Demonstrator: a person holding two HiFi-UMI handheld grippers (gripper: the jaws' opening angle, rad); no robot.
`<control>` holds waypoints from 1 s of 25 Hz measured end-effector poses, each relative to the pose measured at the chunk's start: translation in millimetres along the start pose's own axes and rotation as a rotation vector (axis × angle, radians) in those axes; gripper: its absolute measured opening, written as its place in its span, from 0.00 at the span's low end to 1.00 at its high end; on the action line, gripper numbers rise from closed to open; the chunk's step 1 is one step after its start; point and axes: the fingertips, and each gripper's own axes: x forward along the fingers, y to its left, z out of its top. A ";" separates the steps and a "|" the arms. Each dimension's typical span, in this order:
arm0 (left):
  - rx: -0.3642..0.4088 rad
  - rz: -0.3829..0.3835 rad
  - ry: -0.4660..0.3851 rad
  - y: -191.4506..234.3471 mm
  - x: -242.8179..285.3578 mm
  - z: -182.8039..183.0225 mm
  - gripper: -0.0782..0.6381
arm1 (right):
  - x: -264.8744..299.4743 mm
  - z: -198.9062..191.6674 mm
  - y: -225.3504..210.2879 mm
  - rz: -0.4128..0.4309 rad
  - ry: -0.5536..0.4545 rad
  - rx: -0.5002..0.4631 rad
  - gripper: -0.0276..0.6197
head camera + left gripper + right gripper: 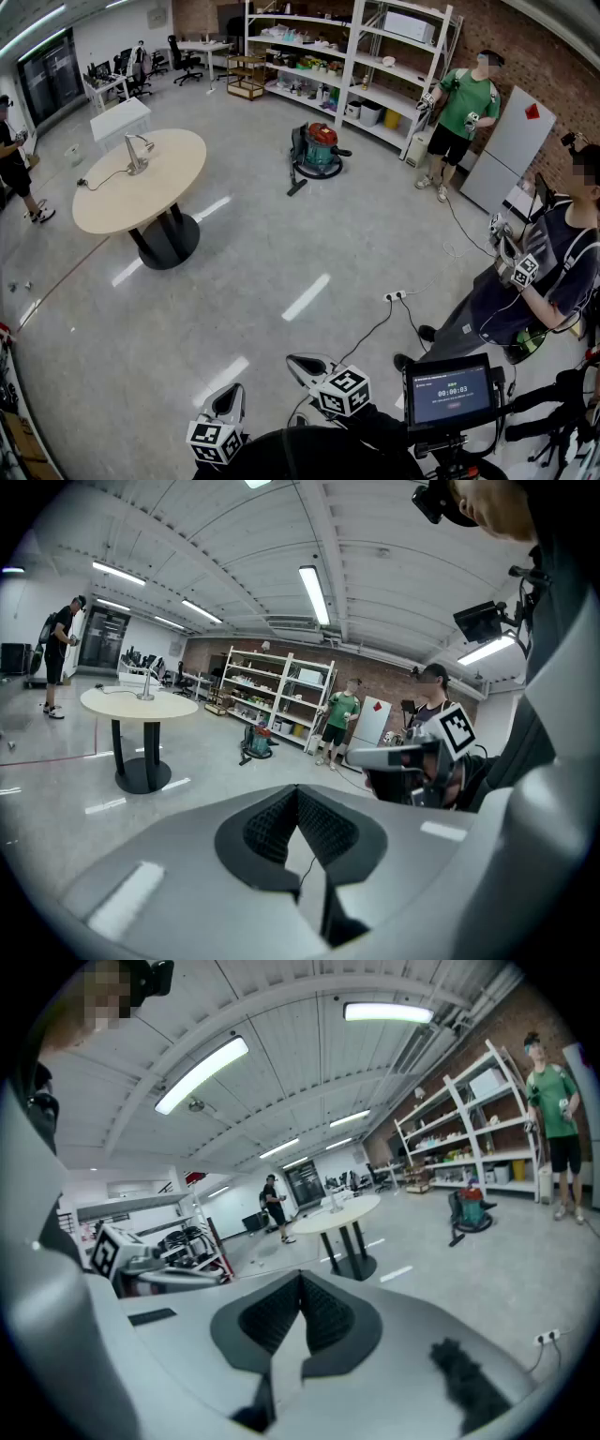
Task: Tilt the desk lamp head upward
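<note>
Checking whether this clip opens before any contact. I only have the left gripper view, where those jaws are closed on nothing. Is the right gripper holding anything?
Observer: No. The right gripper is shut too, with nothing between its jaws.
Operator: Where do the grippers sit relative to the lamp?
Observer: In the head view, the left gripper and the right one are close to the wearer's body. They are across the floor from the round table that carries the desk lamp.
Operator: Anything trailing from the lamp?
Observer: Its cable runs left across the tabletop, ending near the edge.
</note>
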 end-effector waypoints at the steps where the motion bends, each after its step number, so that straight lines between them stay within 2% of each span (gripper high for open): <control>1: -0.001 0.008 -0.005 2.3 -0.3 2.5 0.12 | 1.3 24.8 -20.2 -0.048 -0.045 -0.021 0.04; 4: -0.011 0.028 -0.014 7.0 -0.6 8.5 0.12 | -2.8 109.6 -86.1 -0.213 -0.201 -0.056 0.04; 6: -0.019 0.030 -0.014 5.4 -1.0 8.7 0.12 | -15.9 161.7 -122.7 -0.317 -0.300 -0.032 0.04; 8: -0.016 0.021 -0.006 3.7 -2.6 6.7 0.12 | -27.0 185.0 -133.3 -0.357 -0.351 -0.015 0.04; 10: -0.012 0.016 -0.004 9.8 -3.6 8.1 0.12 | -20.8 170.5 -123.3 -0.342 -0.322 -0.018 0.04; 14: -0.032 -0.001 -0.005 37.3 -6.4 21.1 0.12 | 22.2 76.8 -87.2 -0.288 -0.094 0.051 0.04; 18: -0.045 -0.034 -0.002 85.5 -11.8 30.1 0.12 | 67.4 16.8 -36.4 -0.256 0.013 0.137 0.04; 22: -0.046 -0.095 -0.005 117.1 -9.5 52.3 0.12 | 102.9 10.7 0.9 -0.251 0.063 0.152 0.04; 25: -0.050 -0.123 -0.013 158.6 -2.6 56.1 0.12 | 143.0 14.3 14.0 -0.265 0.067 0.140 0.04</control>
